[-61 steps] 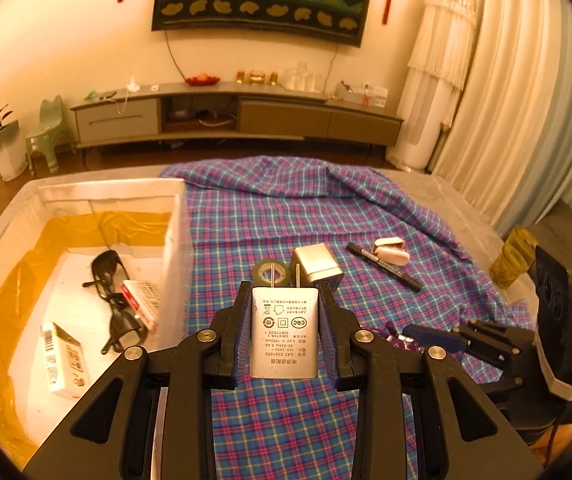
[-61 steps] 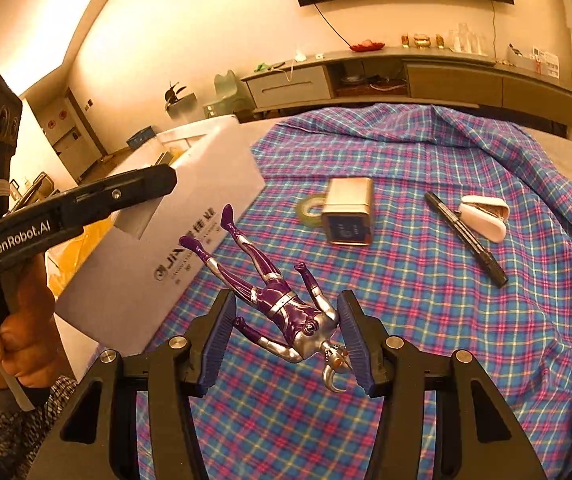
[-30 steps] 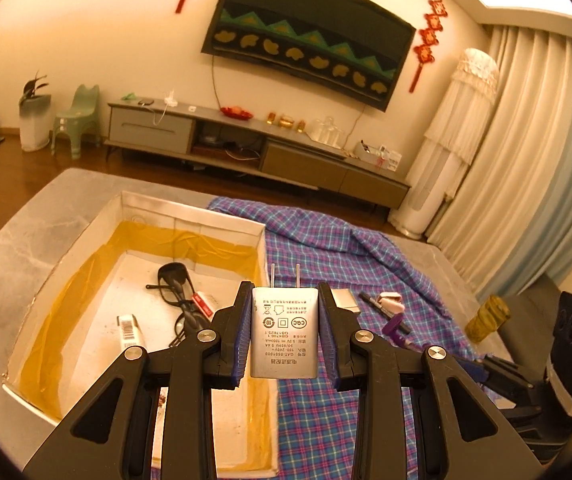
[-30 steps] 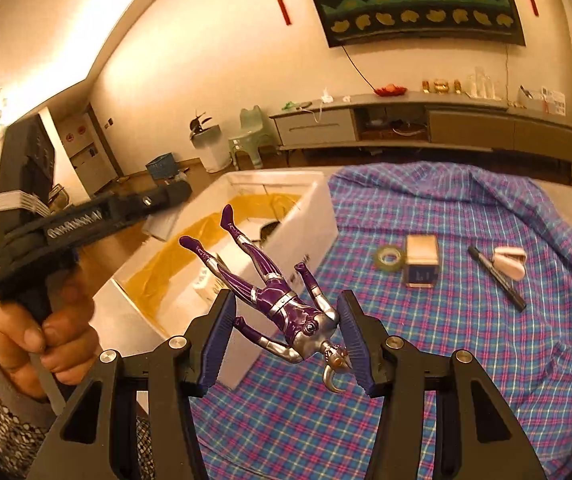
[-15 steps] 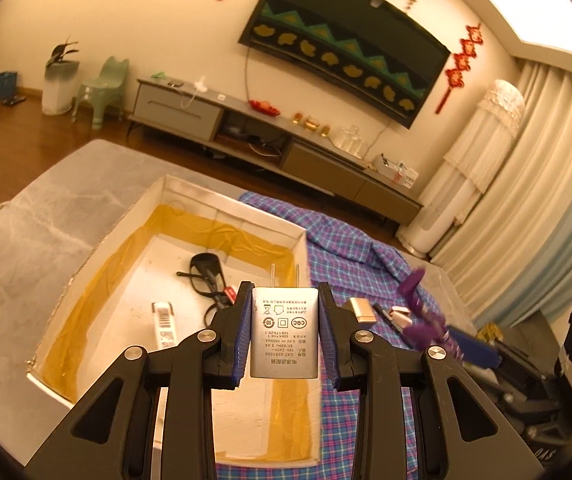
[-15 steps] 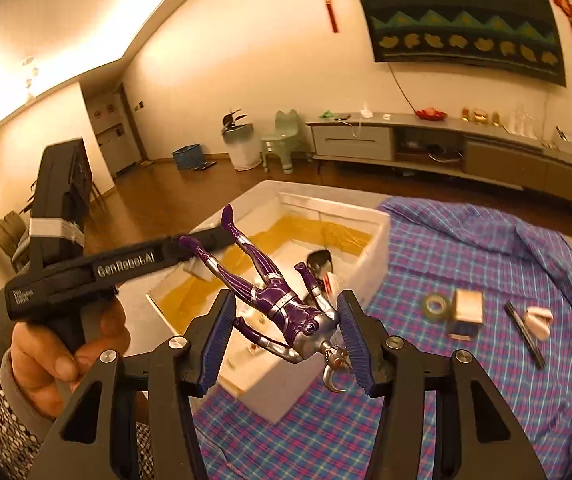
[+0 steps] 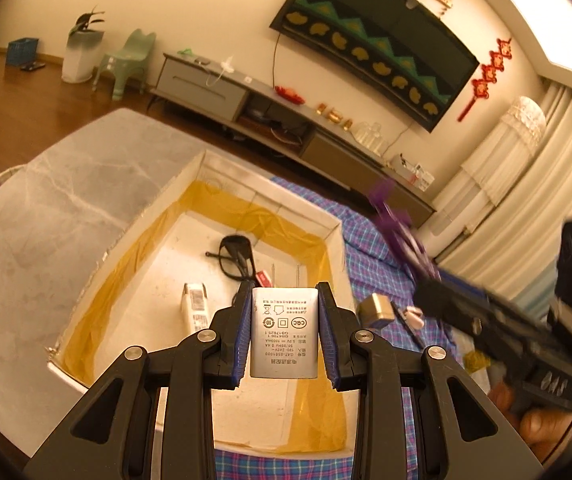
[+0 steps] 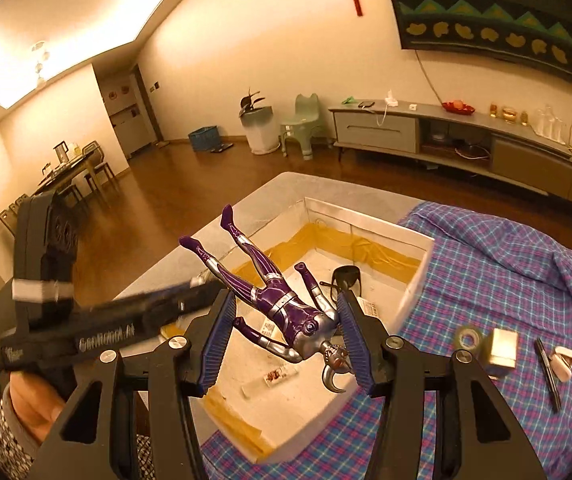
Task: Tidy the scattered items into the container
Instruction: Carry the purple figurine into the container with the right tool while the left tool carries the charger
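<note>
The left gripper [image 7: 284, 334] is clamped on a white charger [image 7: 284, 332], label side facing the camera and its two prongs pointing forward, held in the air above the near part of the white box [image 7: 190, 172]. The right gripper [image 8: 284, 338] is clamped across the chest of a purple and silver action figure [image 8: 282, 308], which lies tilted between the blue pads with its legs stretched away to the upper left and its horned head hanging toward the camera; it too hovers over the box. In the right wrist view the person's left hand [image 8: 32, 406] grips the handle of its tool low at the left edge, the tool reaching in toward the box.

Inside the box, lined with yellow tape, lie black sunglasses [image 7: 238, 256] and a small white packet [image 7: 194, 308]. Farther right, on the plaid cloth [image 8: 517, 264] covering the table, sit a roll of tape [image 8: 467, 337], a small cream box [image 8: 502, 347], a black pen [image 8: 547, 374] and a white clip-like object [image 8: 563, 358].
</note>
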